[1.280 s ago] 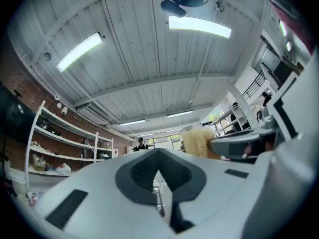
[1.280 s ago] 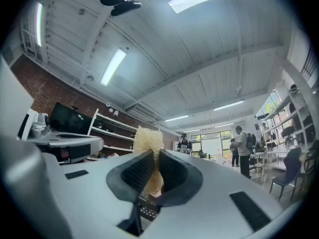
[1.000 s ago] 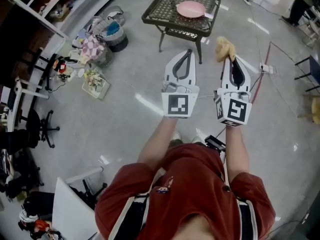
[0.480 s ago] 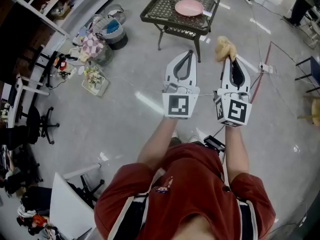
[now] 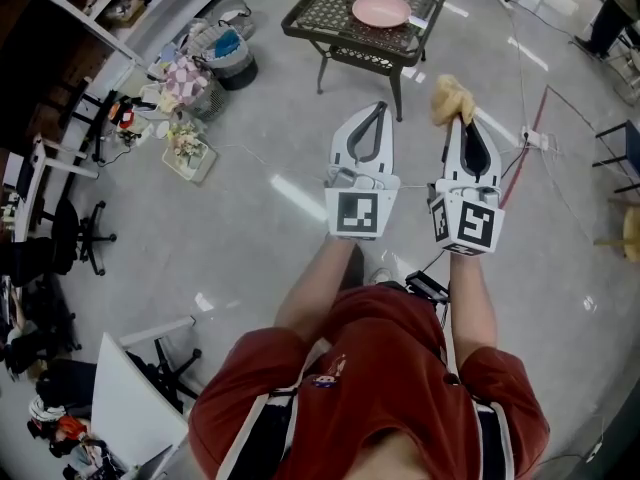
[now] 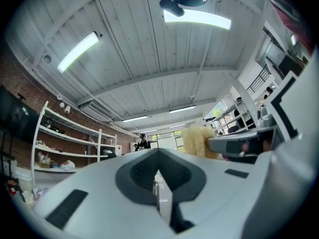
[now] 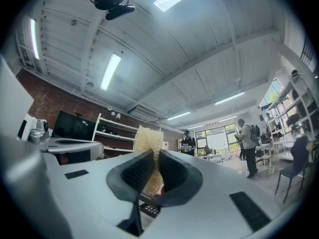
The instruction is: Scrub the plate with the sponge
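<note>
A dark mesh table (image 5: 300, 26) stands on the grey floor at the top of the head view. The pink plate (image 5: 381, 10) lies on the table's top, toward its right side. Both grippers are held in the air on the near side of the table, side by side, pointing toward it and well apart from it and from the plate.

The left gripper (image 5: 374, 105) has its jaws drawn together tip to tip, with nothing between them. The right gripper (image 5: 455, 118) is clamped on the yellow sponge (image 5: 450, 95). In the right gripper view the pads press the sponge from both sides, and its fluffy top sticks out past the jaw tips. In the head view the sponge shows just to the right of the table's near right leg (image 5: 398, 93), raised off the floor.

Left of the table, baskets (image 5: 225, 56) and a heap of small goods sit on the floor. The person wears a red shirt (image 5: 380, 368).
</note>
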The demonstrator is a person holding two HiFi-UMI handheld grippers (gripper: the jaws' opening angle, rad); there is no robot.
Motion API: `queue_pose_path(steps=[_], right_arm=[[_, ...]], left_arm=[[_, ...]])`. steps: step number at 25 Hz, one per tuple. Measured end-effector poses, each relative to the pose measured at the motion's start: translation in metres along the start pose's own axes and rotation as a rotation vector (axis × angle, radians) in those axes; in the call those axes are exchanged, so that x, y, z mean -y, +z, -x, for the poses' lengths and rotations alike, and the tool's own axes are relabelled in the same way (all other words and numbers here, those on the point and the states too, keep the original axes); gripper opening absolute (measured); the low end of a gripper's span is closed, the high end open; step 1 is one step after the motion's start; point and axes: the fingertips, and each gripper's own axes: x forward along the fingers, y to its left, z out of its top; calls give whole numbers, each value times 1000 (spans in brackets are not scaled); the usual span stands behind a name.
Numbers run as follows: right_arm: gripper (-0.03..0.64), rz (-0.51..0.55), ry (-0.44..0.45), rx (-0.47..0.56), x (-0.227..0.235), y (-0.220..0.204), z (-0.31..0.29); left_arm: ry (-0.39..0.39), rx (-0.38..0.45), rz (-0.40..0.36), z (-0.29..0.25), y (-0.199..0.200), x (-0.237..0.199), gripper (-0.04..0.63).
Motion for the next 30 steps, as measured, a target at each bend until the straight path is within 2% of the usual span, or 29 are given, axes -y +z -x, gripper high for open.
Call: queue_pose_path(steps=[11,16,30], right_arm=[[41,28,-25,-12,4,-23,-60],[41,36,-32,-35,3,-27,-105],[41,45,-28,-54,-42,-55,-221]], left_arm=[[-20,17,27,-57,-25,-29,12],[-31,14,25,-96,-29,-54,12],[-38,2,32,-166,-64,-147,12]])
